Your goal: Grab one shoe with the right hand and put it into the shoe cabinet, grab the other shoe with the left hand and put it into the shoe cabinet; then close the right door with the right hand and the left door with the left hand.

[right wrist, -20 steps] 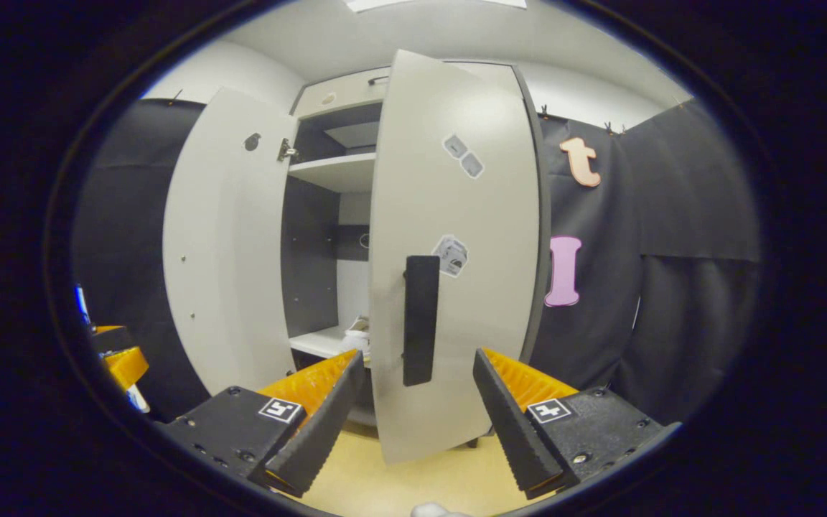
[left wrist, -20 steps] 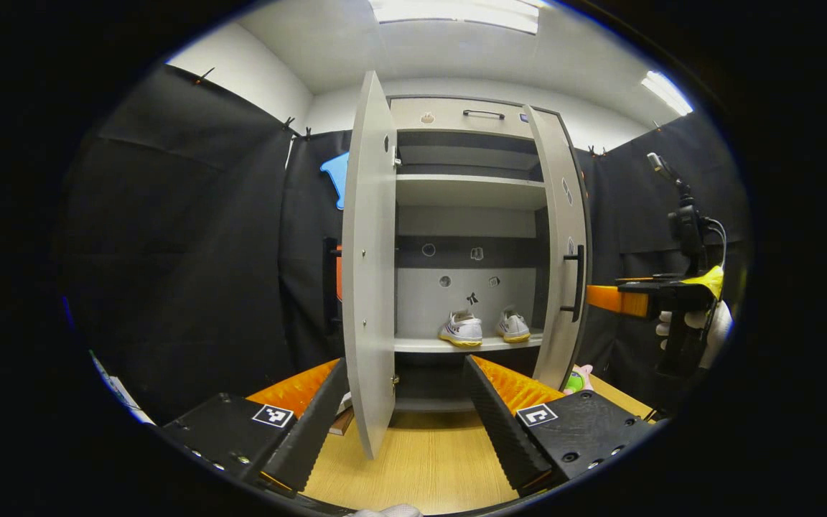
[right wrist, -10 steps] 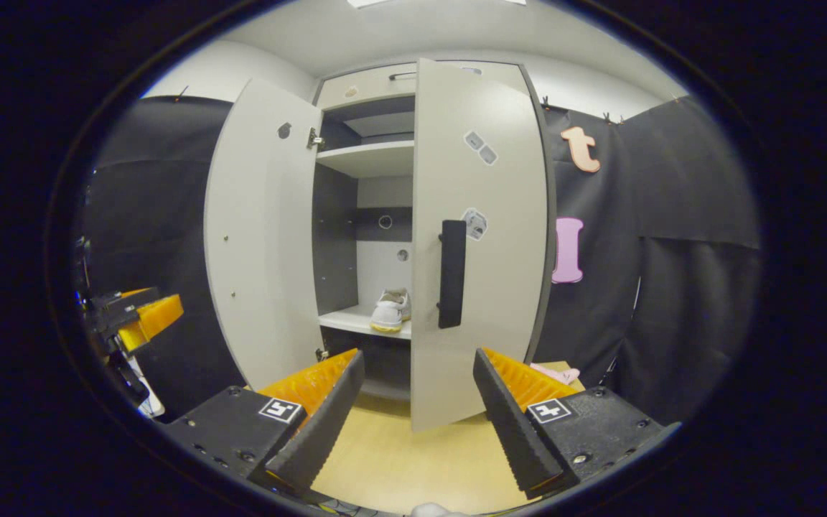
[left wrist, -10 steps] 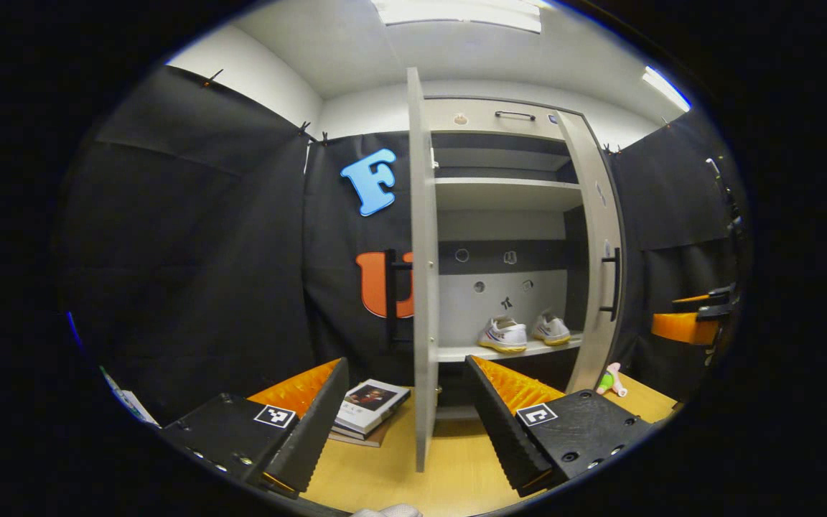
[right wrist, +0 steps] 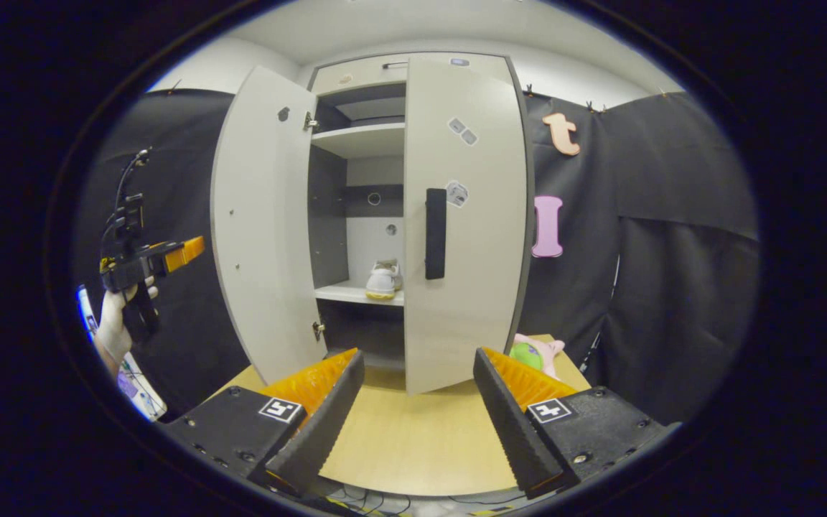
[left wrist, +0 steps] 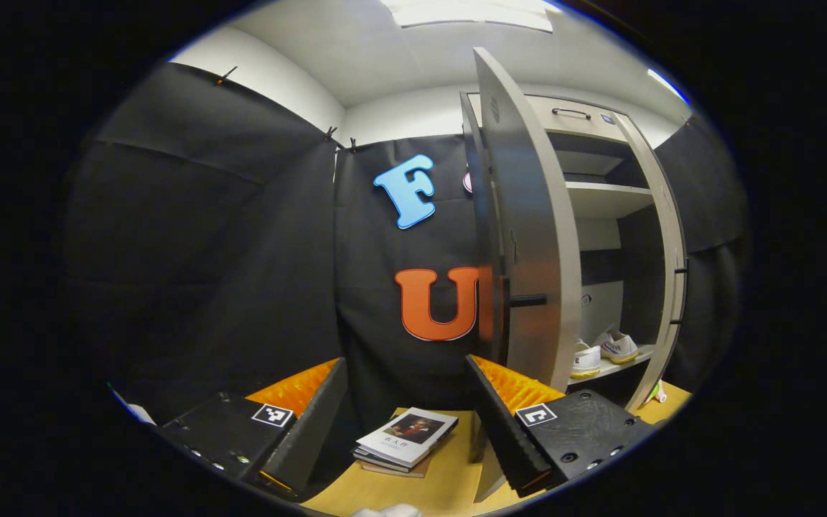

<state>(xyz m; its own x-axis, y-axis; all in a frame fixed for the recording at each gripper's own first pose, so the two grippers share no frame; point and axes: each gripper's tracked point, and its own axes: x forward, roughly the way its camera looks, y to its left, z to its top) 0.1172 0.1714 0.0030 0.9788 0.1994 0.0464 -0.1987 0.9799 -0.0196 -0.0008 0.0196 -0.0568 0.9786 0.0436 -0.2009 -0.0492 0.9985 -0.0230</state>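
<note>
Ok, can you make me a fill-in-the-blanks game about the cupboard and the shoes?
1. The pair of white shoes stands on a ____ inside the tall grey shoe cabinet.
2. The cabinet's right door is shut; its left door is ____.
3. The right gripper holds ____.
4. Beside the left gripper, books lie on the ____ table.

Missing words: shelf; open; nothing; wooden

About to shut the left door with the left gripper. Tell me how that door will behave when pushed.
The left door is a flat, tall panel, so it likely stays stiff. Hung on a hinge at the cabinet edge, it should swing rather than slide or tip. It looks thin, so probably light; pushing near its free edge should turn it easiest.
</note>
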